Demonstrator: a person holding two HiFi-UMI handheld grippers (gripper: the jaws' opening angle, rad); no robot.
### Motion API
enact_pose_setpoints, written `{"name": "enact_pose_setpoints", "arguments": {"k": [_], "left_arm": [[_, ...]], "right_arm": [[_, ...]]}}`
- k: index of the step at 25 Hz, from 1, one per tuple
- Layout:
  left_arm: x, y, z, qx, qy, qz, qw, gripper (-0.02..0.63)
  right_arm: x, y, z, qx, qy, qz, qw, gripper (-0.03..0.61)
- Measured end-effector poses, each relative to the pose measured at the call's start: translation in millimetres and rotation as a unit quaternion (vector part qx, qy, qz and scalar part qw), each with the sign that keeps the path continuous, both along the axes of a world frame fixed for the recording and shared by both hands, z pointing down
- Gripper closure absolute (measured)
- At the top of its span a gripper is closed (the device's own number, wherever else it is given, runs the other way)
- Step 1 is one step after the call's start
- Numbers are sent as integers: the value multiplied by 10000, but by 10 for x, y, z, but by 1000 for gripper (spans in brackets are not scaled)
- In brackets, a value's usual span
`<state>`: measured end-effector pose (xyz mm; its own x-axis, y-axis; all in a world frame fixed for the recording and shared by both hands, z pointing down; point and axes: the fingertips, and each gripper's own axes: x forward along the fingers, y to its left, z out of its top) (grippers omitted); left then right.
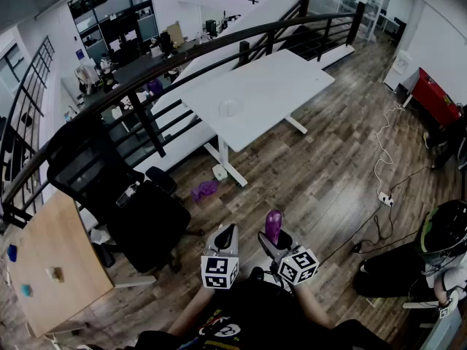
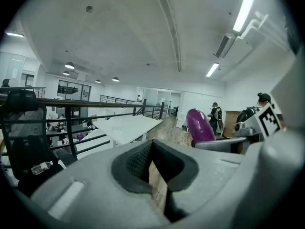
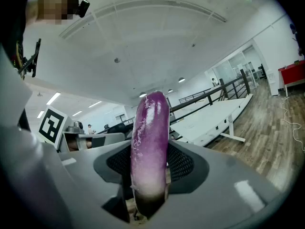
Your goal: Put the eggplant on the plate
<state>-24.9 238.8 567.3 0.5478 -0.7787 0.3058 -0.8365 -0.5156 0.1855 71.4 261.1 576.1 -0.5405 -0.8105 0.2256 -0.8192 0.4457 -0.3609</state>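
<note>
A purple eggplant stands upright between the jaws of my right gripper, which is shut on its lower end. In the right gripper view the eggplant fills the middle and hides the gap between the pads. My left gripper hangs beside it with its jaws together and nothing in them; in its own view only a thin slit shows between the pads, and the eggplant rises at the right. A pale plate lies on the white table, far ahead across the floor.
A black office chair stands at my left, with a dark railing behind it. On the wooden floor lie a purple object near the table leg and cables. A person sits at the right. A wooden table is at the lower left.
</note>
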Motion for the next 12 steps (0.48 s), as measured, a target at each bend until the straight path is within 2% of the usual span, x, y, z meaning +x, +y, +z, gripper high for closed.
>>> {"name": "enact_pose_setpoints", "arguments": {"k": [12], "left_arm": [[198, -9, -16, -9, 7, 16, 10000, 609]], "right_arm": [[152, 22, -12, -8, 15, -61, 10000, 371]]}}
